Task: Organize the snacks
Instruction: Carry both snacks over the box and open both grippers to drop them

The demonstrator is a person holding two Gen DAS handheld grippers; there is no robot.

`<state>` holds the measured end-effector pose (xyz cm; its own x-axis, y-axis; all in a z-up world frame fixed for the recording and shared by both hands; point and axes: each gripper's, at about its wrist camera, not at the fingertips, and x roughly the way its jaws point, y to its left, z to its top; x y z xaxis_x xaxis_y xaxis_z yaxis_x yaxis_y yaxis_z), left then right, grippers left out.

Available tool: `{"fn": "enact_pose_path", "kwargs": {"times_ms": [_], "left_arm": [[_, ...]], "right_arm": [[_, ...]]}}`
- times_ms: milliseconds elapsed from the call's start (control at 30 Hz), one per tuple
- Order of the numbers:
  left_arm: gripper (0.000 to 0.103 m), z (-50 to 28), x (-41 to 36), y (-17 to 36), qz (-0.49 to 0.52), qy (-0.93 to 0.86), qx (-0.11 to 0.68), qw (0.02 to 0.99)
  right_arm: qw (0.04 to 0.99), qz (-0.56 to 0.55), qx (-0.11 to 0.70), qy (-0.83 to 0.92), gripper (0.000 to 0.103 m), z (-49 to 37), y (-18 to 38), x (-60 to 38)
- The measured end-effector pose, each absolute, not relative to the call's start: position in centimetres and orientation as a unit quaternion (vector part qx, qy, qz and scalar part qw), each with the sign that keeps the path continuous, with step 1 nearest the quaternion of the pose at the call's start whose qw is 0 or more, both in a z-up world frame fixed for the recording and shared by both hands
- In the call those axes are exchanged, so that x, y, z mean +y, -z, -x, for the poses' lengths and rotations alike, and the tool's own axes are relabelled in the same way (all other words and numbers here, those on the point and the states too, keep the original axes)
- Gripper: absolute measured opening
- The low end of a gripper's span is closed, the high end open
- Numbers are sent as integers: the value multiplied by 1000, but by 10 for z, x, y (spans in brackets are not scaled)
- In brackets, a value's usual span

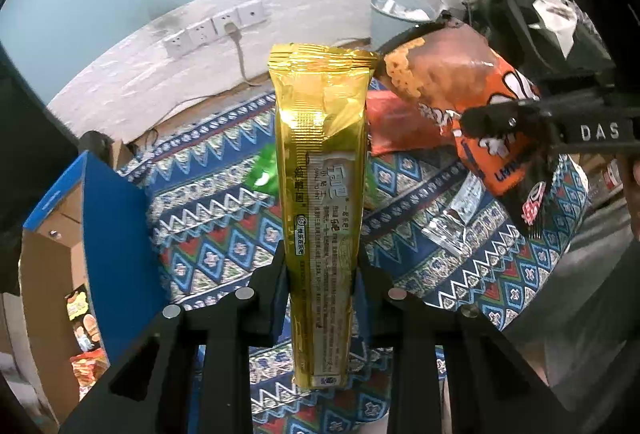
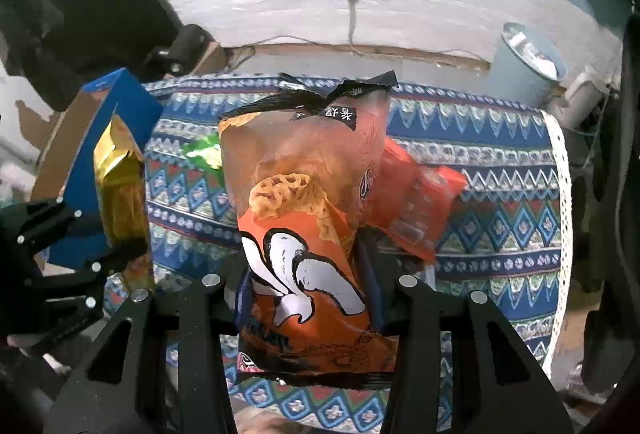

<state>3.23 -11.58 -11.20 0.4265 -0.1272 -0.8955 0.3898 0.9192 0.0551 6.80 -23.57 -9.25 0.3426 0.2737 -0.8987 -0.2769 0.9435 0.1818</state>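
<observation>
While your left gripper (image 1: 320,274) pinches a long gold packet (image 1: 320,170) between its pads, that packet blocks much of the left wrist view: only slivers of a green wrapper (image 1: 262,174) show past its edge, lying on the patterned cloth (image 1: 224,226). Your right gripper (image 2: 308,286) is clamped on an orange snack bag (image 2: 308,218), jaws set partway apart by the bag's bulk. Its lower end runs down between the arms, where the print is hard to read.

From the left wrist, you see the orange bag held up to the right, with the right gripper's dark finger (image 1: 492,118) crossing it, and a clear wrapper (image 1: 456,222) on the cloth below it; the right wrist view does not show that wrapper. An open blue-sided cardboard box (image 1: 100,218) stands at the left, and the packets inside it are too small to identify.

From the right wrist, a second orange packet (image 2: 416,202) lies on the cloth behind the held bag, partly covered by it. At the left edge of that view, you see the gold packet just in front of the blue box, in the left gripper.
</observation>
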Motion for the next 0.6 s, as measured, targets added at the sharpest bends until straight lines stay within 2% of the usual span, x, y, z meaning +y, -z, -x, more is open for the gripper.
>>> {"fn": "enact_pose_path", "kwargs": {"times_ms": [600], "left_arm": [[28,-44,-60,70,-95,103,479,866]], "right_arm": [[830,15,511,-222,44,-69,50,-180]]}}
